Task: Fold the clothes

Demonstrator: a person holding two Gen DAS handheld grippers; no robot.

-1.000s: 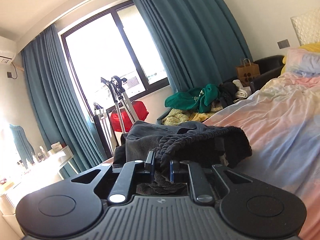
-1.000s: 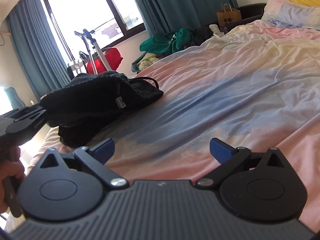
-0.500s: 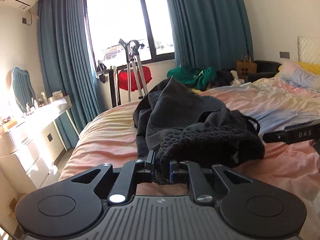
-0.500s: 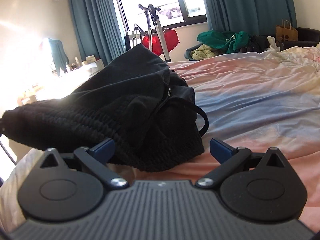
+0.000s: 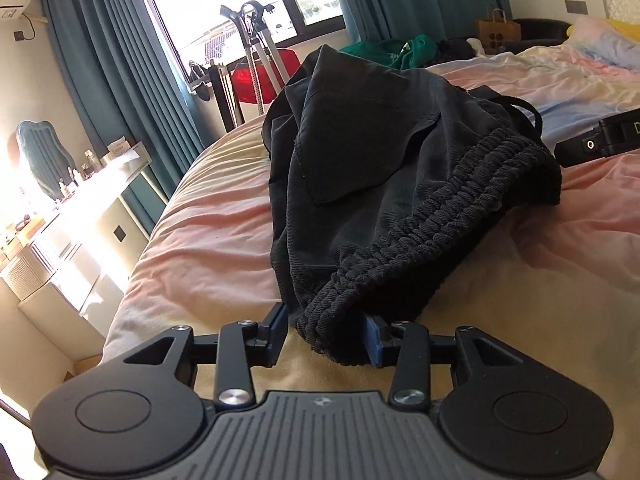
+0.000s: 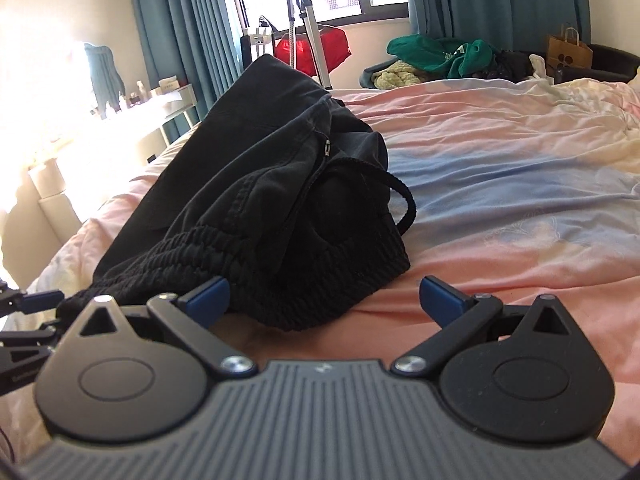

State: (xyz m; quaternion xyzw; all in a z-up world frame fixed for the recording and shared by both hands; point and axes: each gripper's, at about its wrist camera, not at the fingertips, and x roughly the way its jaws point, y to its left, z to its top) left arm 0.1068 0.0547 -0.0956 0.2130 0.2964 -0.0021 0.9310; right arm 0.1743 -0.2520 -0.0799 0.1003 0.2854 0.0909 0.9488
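Black shorts with a ribbed elastic waistband (image 5: 384, 168) lie in a heap on the pastel bedsheet (image 5: 208, 240). My left gripper (image 5: 326, 334) has its jaws parted; the waistband's end lies loose between the blue pads. The shorts also show in the right wrist view (image 6: 272, 200), with a drawstring loop (image 6: 404, 204) on their right side. My right gripper (image 6: 324, 298) is open wide just in front of the waistband, empty. The left gripper's tips show at the left edge there (image 6: 28, 312).
A white dresser (image 5: 72, 240) stands left of the bed. A clothes pile (image 6: 436, 60), a red bag with a metal stand (image 6: 316, 46) and a paper bag (image 6: 568, 50) sit by the window beyond the bed.
The left gripper lowered the shorts onto the bed and opened, letting go of the waistband. The right gripper moved in close to the waistband, still open.
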